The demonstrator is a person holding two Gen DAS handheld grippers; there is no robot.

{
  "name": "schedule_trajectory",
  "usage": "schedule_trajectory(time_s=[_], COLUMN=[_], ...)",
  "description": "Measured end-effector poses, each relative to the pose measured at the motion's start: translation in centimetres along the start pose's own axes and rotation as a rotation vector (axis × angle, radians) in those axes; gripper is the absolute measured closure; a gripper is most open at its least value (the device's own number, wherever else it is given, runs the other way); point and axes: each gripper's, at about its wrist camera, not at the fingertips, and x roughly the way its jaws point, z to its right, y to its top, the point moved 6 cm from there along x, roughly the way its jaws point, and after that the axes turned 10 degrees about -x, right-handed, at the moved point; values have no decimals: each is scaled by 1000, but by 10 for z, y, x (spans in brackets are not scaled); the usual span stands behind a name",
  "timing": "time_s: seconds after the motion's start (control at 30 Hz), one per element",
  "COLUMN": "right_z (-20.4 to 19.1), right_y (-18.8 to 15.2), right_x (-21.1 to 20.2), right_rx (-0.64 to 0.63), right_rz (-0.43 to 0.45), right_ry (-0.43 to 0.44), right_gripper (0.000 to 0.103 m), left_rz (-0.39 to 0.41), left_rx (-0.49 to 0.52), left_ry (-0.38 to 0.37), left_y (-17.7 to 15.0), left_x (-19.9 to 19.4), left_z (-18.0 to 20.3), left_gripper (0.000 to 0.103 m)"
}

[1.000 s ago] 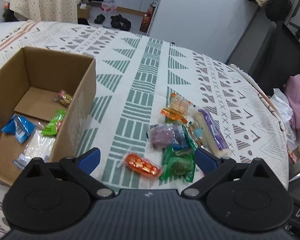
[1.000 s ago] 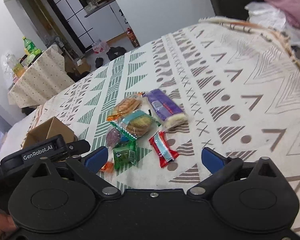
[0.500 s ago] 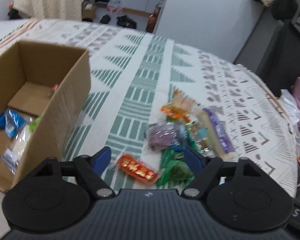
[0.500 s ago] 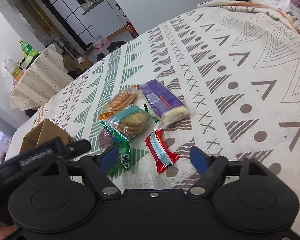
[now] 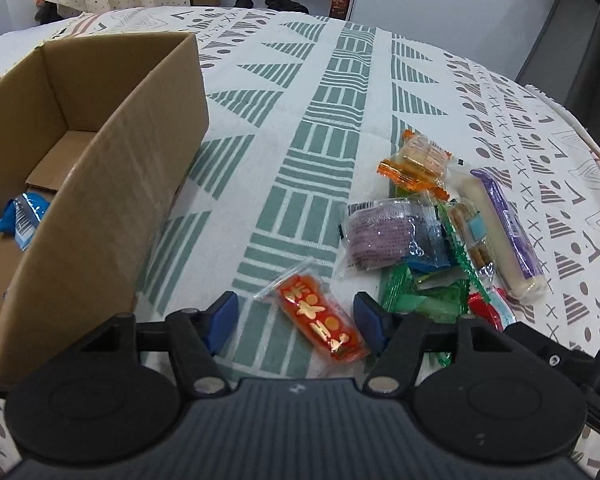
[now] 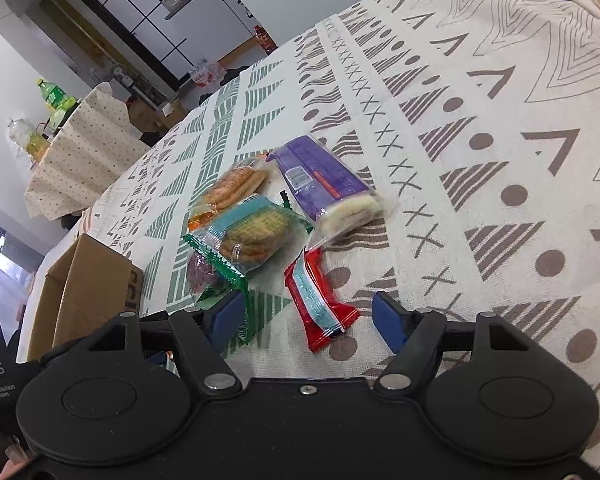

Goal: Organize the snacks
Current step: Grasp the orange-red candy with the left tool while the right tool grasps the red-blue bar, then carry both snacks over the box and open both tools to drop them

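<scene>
Fingers of the left gripper, just closing, apparently not yet touching, straddle the orange-red packet; the right gripper likewise brackets the red-and-blue packet.

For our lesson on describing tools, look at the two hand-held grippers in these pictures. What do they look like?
Both match. The left gripper has a ribbed dark grey body, two round black discs, black linkage arms with silver pins, and blue fingers. The right gripper has a smooth black body with one small screw and the same discs, arms and blue fingers. No sleeves show.
</scene>
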Motion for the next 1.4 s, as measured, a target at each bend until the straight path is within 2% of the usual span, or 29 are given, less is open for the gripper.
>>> schedule_trajectory(time_s=[0.17,0.3,0.43,0.5,0.57,0.6,0.63,0.73,1.03,1.4], right_z=[0,-3,-11,-14,-16,-16,-15,-14,-19,-57], right_y=[0,2,2,2,1,1,1,0,5,17], right_x=[2,6,12,15,16,16,16,13,-12,-56], right_rx=[-24,-69,-155,-185,-204,-211,-212,-198,-141,-164], right_rz=[11,14,7,3,-2,-5,-6,-18,13,101], right_ry=[-7,-32,-86,-108,-121,-134,-140,-143,-115,-116], right_gripper=[34,34,35,39,57,61,69,81,83,83], left_rz=[-11,-11,-10,-17,-14,-6,4,26,72,135], left_rx=[4,23,32,27,23,28,33,45,48,32], left_ry=[-8,-19,-30,-33,-37,-42,-49,-68,-125,-180], left_y=[0,1,2,3,5,6,7,9,19,31], left_x=[-2,-1,-3,-4,-8,-11,-14,-23,-58,-97], left_z=[4,9,10,9,7,8,8,10,6,-8], left_gripper=[70,82,83,83,84,84,84,84,84,84])
